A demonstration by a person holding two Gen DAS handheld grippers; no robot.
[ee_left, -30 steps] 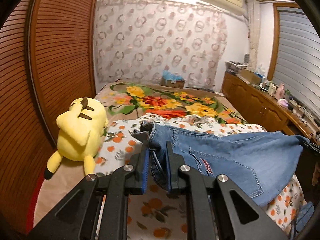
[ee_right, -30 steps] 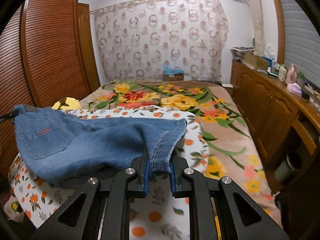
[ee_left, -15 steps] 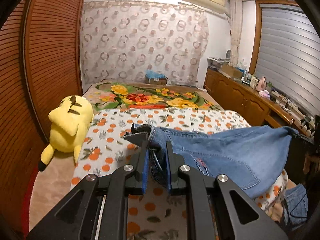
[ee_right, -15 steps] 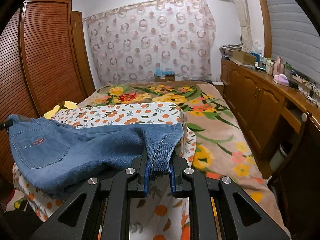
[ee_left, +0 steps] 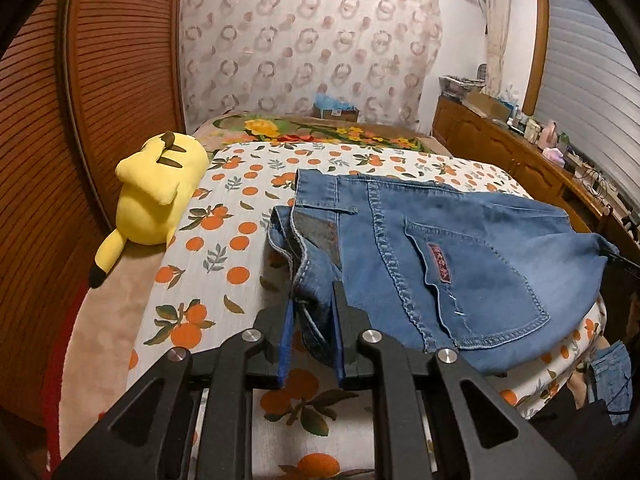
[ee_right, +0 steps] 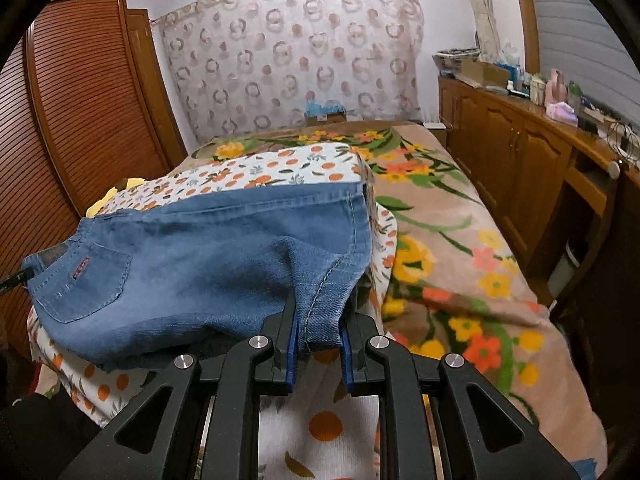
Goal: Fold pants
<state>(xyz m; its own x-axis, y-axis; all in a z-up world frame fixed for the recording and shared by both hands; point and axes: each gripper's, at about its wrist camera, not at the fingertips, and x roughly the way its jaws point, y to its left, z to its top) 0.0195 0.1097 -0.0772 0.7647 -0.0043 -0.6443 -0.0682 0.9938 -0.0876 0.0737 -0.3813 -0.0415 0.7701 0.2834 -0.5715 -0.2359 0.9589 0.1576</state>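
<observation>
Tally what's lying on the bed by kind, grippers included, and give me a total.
Denim pants: 1
Yellow plush toy: 1
Orange-print sheet: 1
Floral blanket: 1
Grippers, left gripper and right gripper, both clamped on the pants: 2
Total: 6

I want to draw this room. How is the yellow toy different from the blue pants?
The yellow toy is plump and plain yellow with dark ear tips; the blue pants are flat stitched denim with a pocket. The toy lies at the bed's edge untouched; the pants are pinched at one end by the left gripper and at the other by the right gripper. Both are soft and rest on the bed.
</observation>
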